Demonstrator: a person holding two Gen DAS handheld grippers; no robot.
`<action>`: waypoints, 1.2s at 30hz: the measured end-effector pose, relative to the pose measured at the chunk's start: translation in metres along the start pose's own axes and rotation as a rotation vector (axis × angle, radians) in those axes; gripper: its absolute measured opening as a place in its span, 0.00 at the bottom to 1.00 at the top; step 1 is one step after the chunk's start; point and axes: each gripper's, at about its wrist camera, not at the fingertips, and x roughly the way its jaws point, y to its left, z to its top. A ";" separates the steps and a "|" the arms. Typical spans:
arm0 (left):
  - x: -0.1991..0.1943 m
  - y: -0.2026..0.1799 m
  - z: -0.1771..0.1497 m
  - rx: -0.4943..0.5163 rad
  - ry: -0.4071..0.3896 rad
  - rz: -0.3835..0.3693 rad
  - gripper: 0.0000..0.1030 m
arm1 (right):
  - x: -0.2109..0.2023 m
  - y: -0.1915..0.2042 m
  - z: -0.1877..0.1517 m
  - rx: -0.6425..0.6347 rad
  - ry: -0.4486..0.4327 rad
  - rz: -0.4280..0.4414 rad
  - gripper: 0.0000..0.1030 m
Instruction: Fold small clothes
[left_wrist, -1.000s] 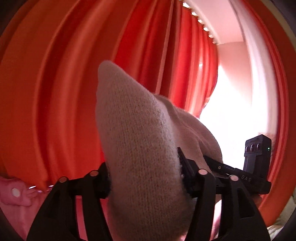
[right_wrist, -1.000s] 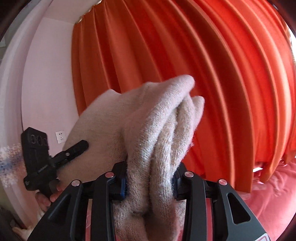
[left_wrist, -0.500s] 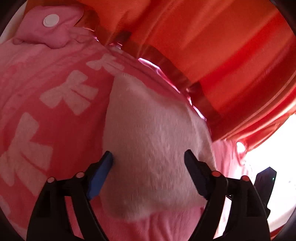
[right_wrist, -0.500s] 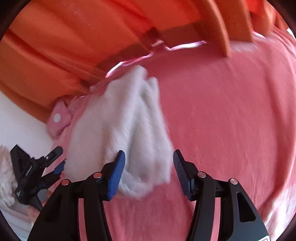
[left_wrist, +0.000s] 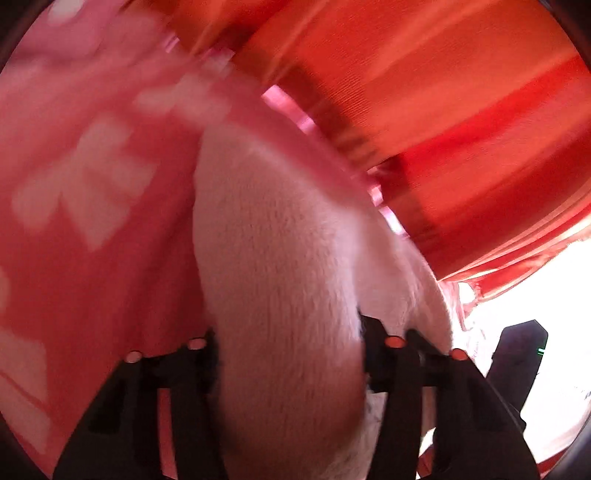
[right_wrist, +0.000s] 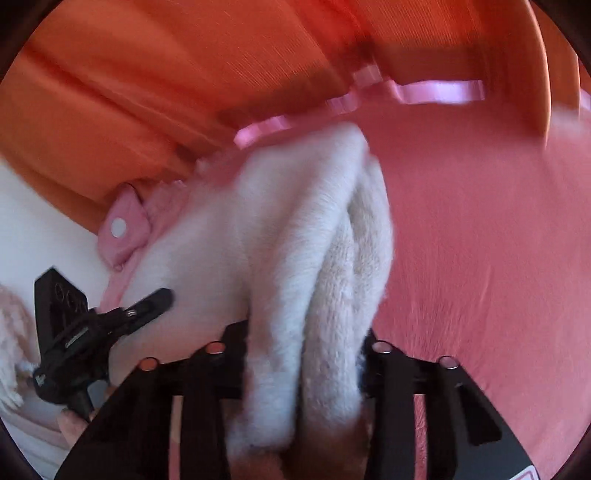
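Your left gripper and right gripper are both closing, fingers pressing the cream knitted garment. It lies bunched and fuzzy on the pink bed cover, just before the orange curtain.

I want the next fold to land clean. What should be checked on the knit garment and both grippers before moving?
1. Left gripper has the cream knit garment between its fingers: ok, jaws closing on it.
2. Right gripper has the garment between its fingers: ok, jaws closing on a bunched, layered edge.
3. Garment lies flat on the pink bedspread: not ok, it is bunched into folds at the right gripper.
4. Both grippers on the same piece: ok, the left gripper shows at the garment's far edge in the right wrist view.
5. Garment's corners aligned: cannot tell, pictures are blurred and close.
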 end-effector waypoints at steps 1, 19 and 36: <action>-0.012 -0.011 0.002 0.034 -0.037 -0.010 0.44 | -0.016 0.011 0.003 -0.034 -0.053 0.006 0.31; -0.029 -0.026 -0.026 0.223 -0.107 0.257 0.54 | -0.023 0.016 -0.016 -0.071 -0.066 -0.154 0.20; -0.054 -0.066 -0.085 0.436 -0.198 0.503 0.86 | -0.055 0.038 -0.072 -0.163 -0.136 -0.366 0.56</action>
